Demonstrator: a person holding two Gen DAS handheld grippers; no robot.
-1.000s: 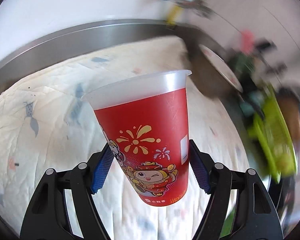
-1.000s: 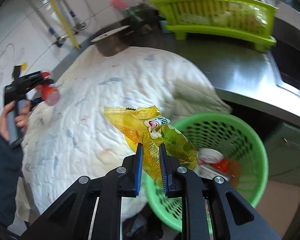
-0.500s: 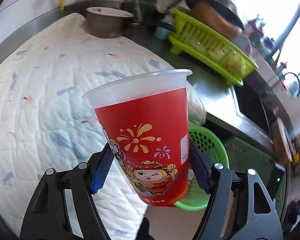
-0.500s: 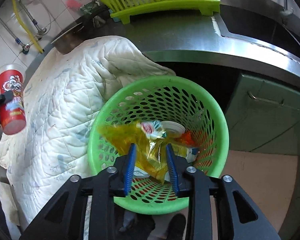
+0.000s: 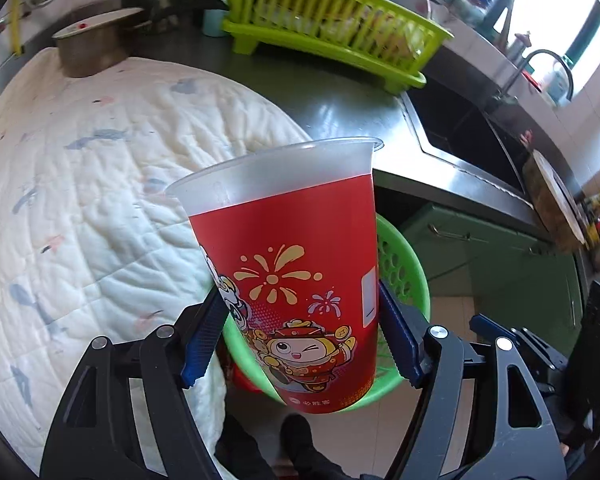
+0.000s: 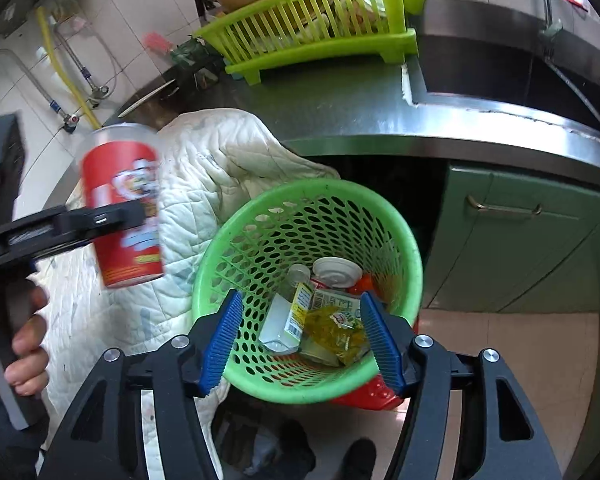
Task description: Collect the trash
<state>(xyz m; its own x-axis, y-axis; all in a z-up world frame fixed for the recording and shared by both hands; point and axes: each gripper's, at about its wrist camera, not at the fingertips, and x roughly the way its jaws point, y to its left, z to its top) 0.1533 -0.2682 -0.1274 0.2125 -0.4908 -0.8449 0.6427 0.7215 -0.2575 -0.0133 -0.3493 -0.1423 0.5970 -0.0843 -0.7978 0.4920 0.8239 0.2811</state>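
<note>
My left gripper (image 5: 300, 336) is shut on a red plastic cup (image 5: 296, 264) with a cartoon print, held upright over the near rim of the green mesh basket (image 5: 404, 276). The cup also shows in the right wrist view (image 6: 122, 204), left of the basket (image 6: 260, 248). My right gripper (image 6: 302, 338) is open and empty above the basket. The yellow wrapper (image 6: 336, 326) lies inside with a small carton (image 6: 296, 314), a white lid (image 6: 336, 272) and other trash.
A white quilted cloth (image 5: 80, 200) covers the counter at the left. A lime dish rack (image 5: 324, 28), a lidded metal pot (image 5: 92, 48) and a sink (image 5: 460, 120) sit on the steel counter. Green cabinets (image 6: 520, 240) stand right of the basket.
My right gripper opened and dropped the yellow wrapper into the basket. My left gripper carried the cup from over the cloth to the basket.
</note>
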